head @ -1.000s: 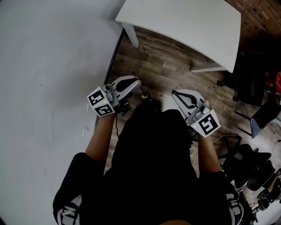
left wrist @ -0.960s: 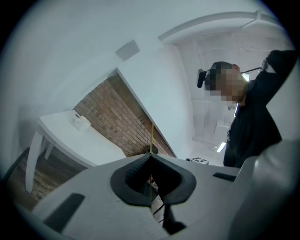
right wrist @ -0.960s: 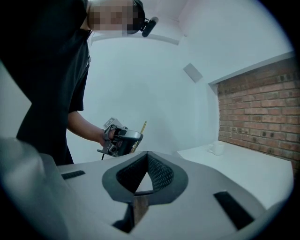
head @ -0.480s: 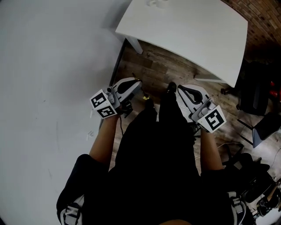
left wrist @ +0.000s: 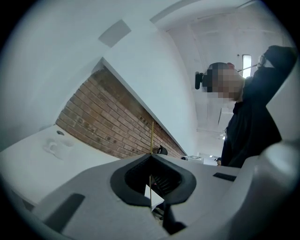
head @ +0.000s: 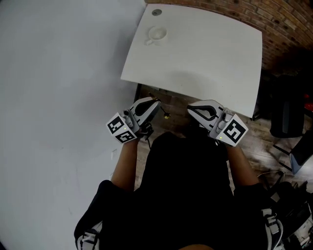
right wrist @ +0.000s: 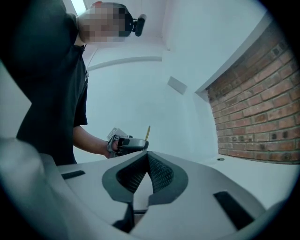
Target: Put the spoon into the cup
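Note:
A white cup (head: 157, 35) stands at the far left of the white table (head: 205, 58); the left gripper view shows the cup (left wrist: 56, 146) faintly. My left gripper (head: 157, 102) is held before the table's near edge, above the floor, shut on a thin golden spoon (head: 164, 113). The spoon's handle (left wrist: 152, 136) rises straight up from the closed jaws of the left gripper (left wrist: 151, 157). My right gripper (head: 190, 108) is level with it, to the right, shut and with nothing in it. From the right gripper (right wrist: 147, 154) I see the left gripper (right wrist: 126, 143) with the spoon (right wrist: 147, 131).
A small dark disc (head: 156, 12) lies on the table beyond the cup. A brick wall (head: 279, 22) runs behind the table and a white wall (head: 58, 73) along the left. Dark chairs and gear (head: 288, 117) crowd the right. Wooden floor (head: 161, 95) shows under the table edge.
The table has come nearer in the head view and the cup has come into sight. Both grippers stay shut and side by side, now close to the table's near edge.

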